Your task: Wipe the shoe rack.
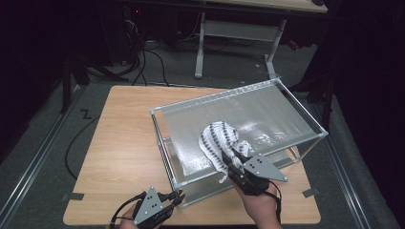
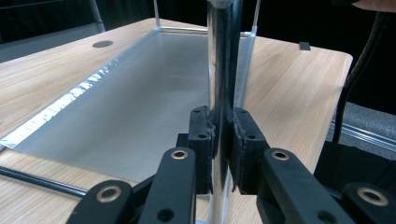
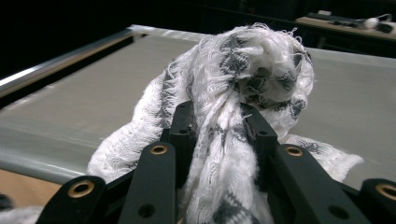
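Observation:
A metal-framed rack (image 1: 296,102) with a grey mesh top (image 3: 355,88) stands on the wooden table (image 1: 129,143). A white and grey patterned cloth (image 1: 217,140) lies bunched on the mesh near its front edge. My right gripper (image 1: 232,160) is shut on a fold of that cloth (image 3: 224,140), which bulges up between and above the jaws. At the rack's near left corner my left gripper (image 1: 177,196) is shut on the upright metal leg (image 2: 223,93), whose shiny post runs up between the pads.
The table's bare wood lies left of the rack. A lower grey shelf (image 2: 126,107) of the rack sits just above the tabletop. Cables (image 1: 81,138) trail on the floor at left. Another desk frame (image 1: 239,33) stands behind the table.

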Tool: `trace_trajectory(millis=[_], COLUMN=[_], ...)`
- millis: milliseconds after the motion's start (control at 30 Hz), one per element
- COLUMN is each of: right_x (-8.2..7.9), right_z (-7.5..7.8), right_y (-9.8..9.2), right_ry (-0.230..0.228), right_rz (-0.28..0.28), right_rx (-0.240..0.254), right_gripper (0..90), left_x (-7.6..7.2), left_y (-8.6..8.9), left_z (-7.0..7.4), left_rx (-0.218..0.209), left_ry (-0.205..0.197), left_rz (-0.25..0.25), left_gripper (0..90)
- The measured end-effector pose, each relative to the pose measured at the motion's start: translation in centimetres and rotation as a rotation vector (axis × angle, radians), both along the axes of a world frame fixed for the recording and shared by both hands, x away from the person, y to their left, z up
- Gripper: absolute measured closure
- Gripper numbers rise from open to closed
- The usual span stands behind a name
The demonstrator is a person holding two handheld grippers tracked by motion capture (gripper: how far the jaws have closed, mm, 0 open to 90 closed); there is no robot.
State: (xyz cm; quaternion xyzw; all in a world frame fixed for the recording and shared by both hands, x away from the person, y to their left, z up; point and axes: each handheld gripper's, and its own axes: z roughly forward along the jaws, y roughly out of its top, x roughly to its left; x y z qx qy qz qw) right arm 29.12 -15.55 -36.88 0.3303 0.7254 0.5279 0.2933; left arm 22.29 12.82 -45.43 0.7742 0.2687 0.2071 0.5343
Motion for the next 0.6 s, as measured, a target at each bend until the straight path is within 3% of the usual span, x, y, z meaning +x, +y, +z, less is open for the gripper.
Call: trace_trajectory(millis=[600], right_x=[-2.6], right_z=[-0.1], right_y=[4.5], right_ry=[-0.004], right_rz=[0.151], right_rx=[0.011], right_gripper=[70.2], left_x=[0.0], left_y=[0.0], left_z=[0.0], left_rx=[0.006], left_ry=[-0.007], left_rz=[-0.009], left_gripper=[80.3])
